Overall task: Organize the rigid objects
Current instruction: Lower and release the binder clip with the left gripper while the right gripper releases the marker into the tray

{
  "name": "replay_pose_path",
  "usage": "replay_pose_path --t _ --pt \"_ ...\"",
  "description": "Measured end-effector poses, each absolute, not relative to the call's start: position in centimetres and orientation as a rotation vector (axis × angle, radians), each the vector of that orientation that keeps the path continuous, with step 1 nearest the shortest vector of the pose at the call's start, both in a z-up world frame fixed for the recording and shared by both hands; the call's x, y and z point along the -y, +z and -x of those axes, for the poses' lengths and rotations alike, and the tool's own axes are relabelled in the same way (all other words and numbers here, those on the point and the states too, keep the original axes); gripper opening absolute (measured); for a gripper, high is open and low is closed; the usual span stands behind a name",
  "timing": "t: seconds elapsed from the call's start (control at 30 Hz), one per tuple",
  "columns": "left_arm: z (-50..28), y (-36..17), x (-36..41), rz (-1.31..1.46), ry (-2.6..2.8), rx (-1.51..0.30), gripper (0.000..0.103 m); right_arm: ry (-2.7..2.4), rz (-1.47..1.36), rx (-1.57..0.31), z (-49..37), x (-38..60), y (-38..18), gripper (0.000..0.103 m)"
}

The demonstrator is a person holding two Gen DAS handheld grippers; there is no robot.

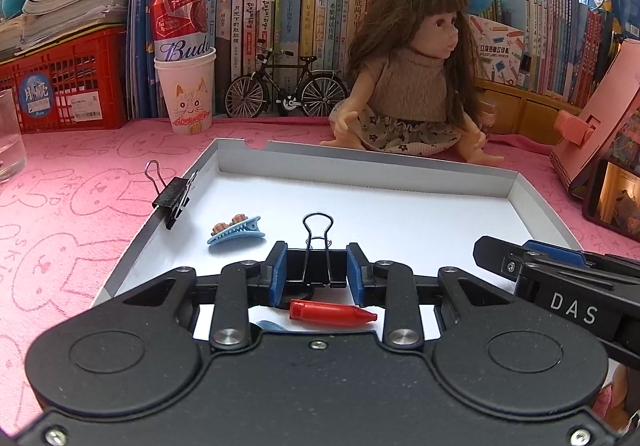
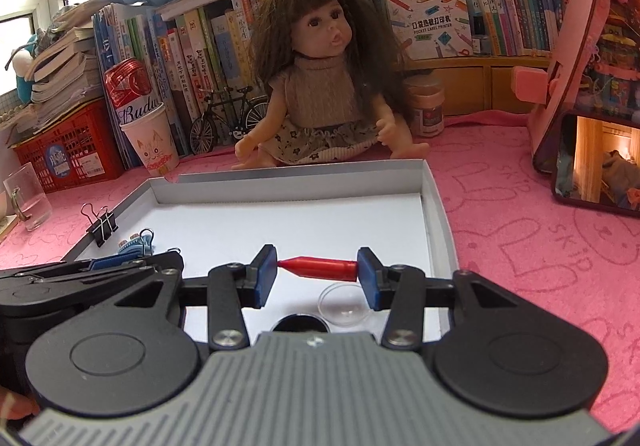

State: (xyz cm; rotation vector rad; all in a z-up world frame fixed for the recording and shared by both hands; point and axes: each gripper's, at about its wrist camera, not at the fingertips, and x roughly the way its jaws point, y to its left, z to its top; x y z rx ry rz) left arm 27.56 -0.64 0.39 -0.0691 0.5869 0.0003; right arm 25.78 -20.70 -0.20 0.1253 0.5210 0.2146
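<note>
A shallow white cardboard tray (image 1: pixel 372 166) (image 2: pixel 288 188) lies on the pink cloth. My left gripper (image 1: pixel 316 266) is shut on a black binder clip (image 1: pixel 318 238), whose wire handles point away from me over the tray. My right gripper (image 2: pixel 317 271) is shut on a red pointed plastic piece (image 2: pixel 320 269), gripped end to end with its tip against the left pad. Another red pointed piece (image 1: pixel 332 313) lies in the tray under my left fingers. Also in the tray is a blue toothed hair clip (image 1: pixel 236 230) (image 2: pixel 134 244). A second black binder clip (image 1: pixel 174 196) (image 2: pixel 102 224) bites the tray's left rim.
A doll (image 1: pixel 404 86) (image 2: pixel 320 86) sits just behind the tray. A paper cup holding a red can (image 1: pixel 184 86), a model bicycle (image 1: pixel 286 90), a red crate (image 1: pixel 60 86) and books line the back. A glass (image 1: pixel 10 134) stands left. A clear round lid (image 2: pixel 345 305) lies in the tray.
</note>
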Motion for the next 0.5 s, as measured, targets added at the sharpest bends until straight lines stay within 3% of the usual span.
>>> replay_pose_path --t 0.5 --pt "-27.59 0.37 0.71 0.057 0.004 -0.590 0.030 0.206 -0.114 -0.530 -25.89 20.48 -0.22 0.048"
